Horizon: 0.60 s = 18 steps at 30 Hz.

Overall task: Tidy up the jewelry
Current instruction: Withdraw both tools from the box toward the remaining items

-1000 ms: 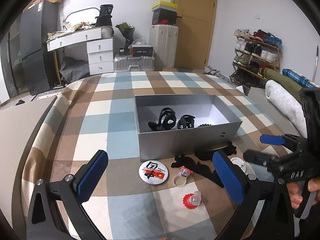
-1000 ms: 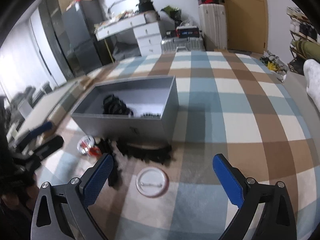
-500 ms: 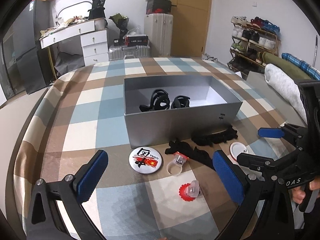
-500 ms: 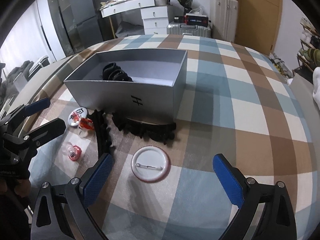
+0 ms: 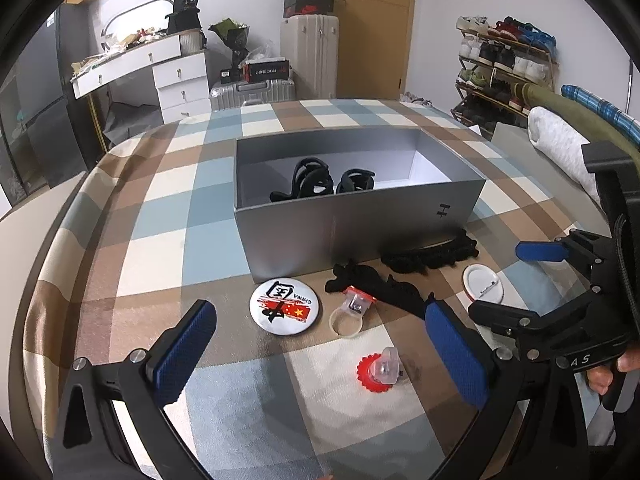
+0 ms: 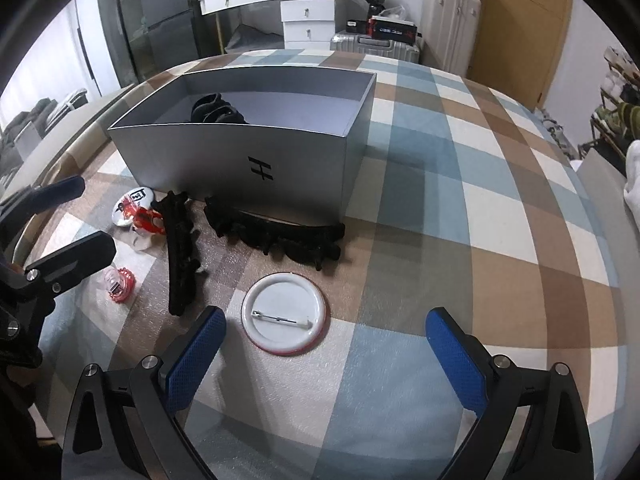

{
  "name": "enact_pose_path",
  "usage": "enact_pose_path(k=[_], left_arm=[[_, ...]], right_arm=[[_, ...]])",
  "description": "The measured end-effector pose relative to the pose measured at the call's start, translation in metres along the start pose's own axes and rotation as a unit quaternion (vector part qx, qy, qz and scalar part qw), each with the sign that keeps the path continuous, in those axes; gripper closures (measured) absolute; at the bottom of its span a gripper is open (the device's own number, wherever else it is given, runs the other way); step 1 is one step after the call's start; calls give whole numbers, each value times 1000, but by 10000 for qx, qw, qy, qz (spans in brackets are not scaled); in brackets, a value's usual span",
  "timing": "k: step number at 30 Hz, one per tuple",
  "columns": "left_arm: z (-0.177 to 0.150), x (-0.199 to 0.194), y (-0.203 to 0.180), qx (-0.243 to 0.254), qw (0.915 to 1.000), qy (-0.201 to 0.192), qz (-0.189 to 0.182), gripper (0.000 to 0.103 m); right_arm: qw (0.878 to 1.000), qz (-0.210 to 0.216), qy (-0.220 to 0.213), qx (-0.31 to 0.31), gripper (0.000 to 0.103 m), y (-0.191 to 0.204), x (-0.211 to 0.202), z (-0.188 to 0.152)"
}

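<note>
1. Presently both hand-held grippers hover over the checked surface (image 5: 160,216); the left hand-held gripper (image 5: 320,354) has its blue pads spread wide apart, holding nothing.
2. The right hand-held gripper (image 6: 322,354) is likewise spread apart and empty, with a face-down white pin badge (image 6: 286,319) just ahead between its fingers.
3. A grey box (image 5: 360,220) holds black hair claws (image 5: 312,180).
4. In front of the box lie two black hair clips (image 6: 276,236), a printed badge (image 5: 284,306), and two small red-and-clear rings (image 5: 380,368).
</note>
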<state>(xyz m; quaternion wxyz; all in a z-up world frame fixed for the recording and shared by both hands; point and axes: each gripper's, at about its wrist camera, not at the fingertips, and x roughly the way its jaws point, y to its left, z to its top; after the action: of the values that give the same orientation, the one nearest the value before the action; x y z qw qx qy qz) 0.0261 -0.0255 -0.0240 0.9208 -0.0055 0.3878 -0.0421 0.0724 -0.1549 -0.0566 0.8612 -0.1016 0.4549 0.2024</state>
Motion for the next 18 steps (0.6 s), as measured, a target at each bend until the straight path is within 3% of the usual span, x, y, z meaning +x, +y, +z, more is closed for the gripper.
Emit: enact_pose_path(k=[14,18], left_arm=[[-3,3,-6,218,9996,155,-5,1],[-4,4,-6,232,9996,171,-16,1]], right_arm=[[9998,-117,-55,138,3,-9,1,2],[9999,-70,-121,86,11,-8,-2,1]])
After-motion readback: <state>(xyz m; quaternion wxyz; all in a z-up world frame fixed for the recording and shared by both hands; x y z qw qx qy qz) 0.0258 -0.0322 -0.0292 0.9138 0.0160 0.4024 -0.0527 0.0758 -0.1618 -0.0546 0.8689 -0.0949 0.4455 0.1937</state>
